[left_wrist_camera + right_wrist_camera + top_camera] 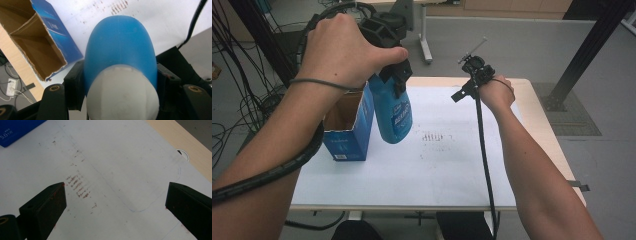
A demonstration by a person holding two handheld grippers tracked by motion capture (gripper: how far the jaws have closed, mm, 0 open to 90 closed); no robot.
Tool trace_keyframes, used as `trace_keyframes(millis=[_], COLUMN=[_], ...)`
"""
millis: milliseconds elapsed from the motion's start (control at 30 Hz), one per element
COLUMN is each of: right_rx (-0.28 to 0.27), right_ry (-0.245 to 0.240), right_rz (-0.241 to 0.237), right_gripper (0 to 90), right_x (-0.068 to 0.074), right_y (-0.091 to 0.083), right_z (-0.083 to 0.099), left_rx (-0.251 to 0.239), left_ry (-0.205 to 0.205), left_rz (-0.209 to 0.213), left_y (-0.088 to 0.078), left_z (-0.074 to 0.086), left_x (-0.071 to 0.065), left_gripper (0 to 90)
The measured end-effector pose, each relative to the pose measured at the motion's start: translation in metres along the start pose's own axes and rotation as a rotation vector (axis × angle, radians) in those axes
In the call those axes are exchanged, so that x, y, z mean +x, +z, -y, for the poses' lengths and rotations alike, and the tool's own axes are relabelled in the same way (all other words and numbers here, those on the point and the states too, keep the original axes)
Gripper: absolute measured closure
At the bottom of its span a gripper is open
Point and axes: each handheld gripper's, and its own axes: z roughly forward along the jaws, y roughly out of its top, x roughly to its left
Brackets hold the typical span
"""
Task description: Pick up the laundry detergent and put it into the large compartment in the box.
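- Up at ten o'clock in the high view, the left gripper squeezes a blue bottle tight.
- Its two black jaws press on the bottle's sides, one on each side, in the left gripper view.
- That bottle hangs in the air above the table and touches nothing else.
- It has a white cap at the end close to the camera.
- The left hand sits on top of the gripper, and a black cable runs along the arm.
- Just beside the bottle, at nine o'clock from it, stands a blue box.
- The box is open on top, and its brown inside shows.
- Out at one o'clock in the high view, the right gripper is in the right hand, well apart from the bottle.
- Its jaws stand wide apart with nothing between them in the right gripper view.
- Under them lies a white sheet with small reddish marks.
- A blue corner of the box peeks in at eleven o'clock there.
- The sheet covers most of the table, which shows its wood edge at three o'clock.
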Motion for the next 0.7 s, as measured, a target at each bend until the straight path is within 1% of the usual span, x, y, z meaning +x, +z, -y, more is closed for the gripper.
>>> trace_keyframes(millis=[33,133,200,300,367,433,533,700], right_rx=[0.002,0.000,0.000,-0.002,-0.006,-0.005,-0.005,-0.008], right_ry=[0.001,0.007,0.005,0.004,0.004,0.007,0.015,0.014], right_rz=[-0.002,-0.004,0.000,0.002,0.003,0.002,-0.001,-0.001], right_gripper=[3.3,3.3,3.2,3.2,3.2,3.2,3.2,3.2], right_x=[-0.001,-0.002,-0.001,-0.001,-0.001,-0.002,-0.004,-0.004], right_y=[0.000,0.000,-0.001,-0.002,-0.002,-0.002,-0.002,-0.002], right_z=[0.000,0.001,0.001,0.002,0.003,0.003,0.004,0.005], left_rx=[0.002,-0.005,0.007,-0.007,-0.005,-0.018,-0.036,-0.056], left_ry=[-0.001,-0.035,-0.062,-0.108,-0.121,-0.137,-0.182,-0.237], left_rz=[-0.001,-0.007,-0.007,-0.011,-0.021,-0.042,-0.078,-0.101], left_y=[0.000,-0.001,-0.001,0.000,0.000,-0.001,-0.005,-0.010], left_z=[-0.001,-0.002,-0.005,-0.003,-0.003,-0.001,0.001,0.004], left_x=[0.003,0.012,0.022,0.035,0.045,0.052,0.063,0.083], left_gripper=[37.8,37.8,37.8,37.8,37.9,37.9,37.9,37.9])
